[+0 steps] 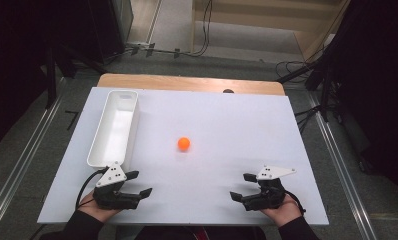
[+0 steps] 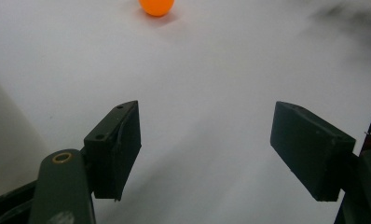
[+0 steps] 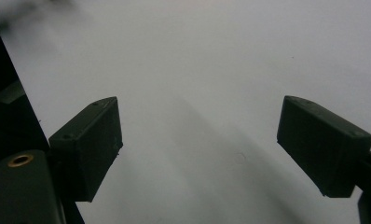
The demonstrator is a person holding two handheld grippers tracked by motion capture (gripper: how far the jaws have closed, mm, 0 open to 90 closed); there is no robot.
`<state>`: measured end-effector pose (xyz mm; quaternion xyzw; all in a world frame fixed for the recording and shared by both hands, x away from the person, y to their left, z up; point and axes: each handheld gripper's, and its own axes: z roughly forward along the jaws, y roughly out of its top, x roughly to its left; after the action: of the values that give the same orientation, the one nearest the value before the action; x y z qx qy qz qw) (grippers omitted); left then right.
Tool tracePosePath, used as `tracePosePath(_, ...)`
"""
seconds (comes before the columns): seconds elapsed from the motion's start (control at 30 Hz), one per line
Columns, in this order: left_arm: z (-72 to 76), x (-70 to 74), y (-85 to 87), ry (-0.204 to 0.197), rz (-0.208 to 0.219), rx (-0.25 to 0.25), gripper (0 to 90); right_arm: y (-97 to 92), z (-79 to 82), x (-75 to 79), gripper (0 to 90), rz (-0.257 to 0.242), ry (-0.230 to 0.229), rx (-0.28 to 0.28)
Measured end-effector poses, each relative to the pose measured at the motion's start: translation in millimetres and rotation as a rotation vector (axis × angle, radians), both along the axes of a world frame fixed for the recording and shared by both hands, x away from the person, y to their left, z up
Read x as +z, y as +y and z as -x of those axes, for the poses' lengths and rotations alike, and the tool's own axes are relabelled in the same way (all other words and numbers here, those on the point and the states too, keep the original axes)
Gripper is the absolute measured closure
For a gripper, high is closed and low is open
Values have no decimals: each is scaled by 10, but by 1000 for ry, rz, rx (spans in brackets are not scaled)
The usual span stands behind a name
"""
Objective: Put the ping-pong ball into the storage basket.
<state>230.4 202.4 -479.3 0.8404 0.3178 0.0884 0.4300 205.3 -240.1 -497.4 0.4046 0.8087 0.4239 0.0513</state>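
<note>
The ball is lying alone near the middle of the white table, well apart from both grippers. The left gripper is resting at the near left edge with its jaws standing wide apart and holding nothing. The right gripper is resting at the near right edge, also spread wide and empty. In the left gripper view the ball is showing at the top edge, a little left of the gap between the jaws.

The step in hand is probably reaching for the ball. To do it well, I think the gripper should be coming in low, with the jaws on the two sides of the ball, and closing slowly, because a round light ball is rolling away easily when one jaw is touching it first.

A long white tray is standing at the left side, near the left gripper. Nothing is lying between the grippers and the ball, so the way is free.
</note>
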Motion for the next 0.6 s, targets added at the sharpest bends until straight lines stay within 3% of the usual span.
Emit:
tracePosePath(0.37, 3, -3, -7, 9, -1, -7, 247, 6, -2, -3, 126, 0, -3, 0)
tracePosePath(0.6, 4, 63, -58, 51, 26, -12, 246, 10, -9, -10, 126, -2, -3, 12)
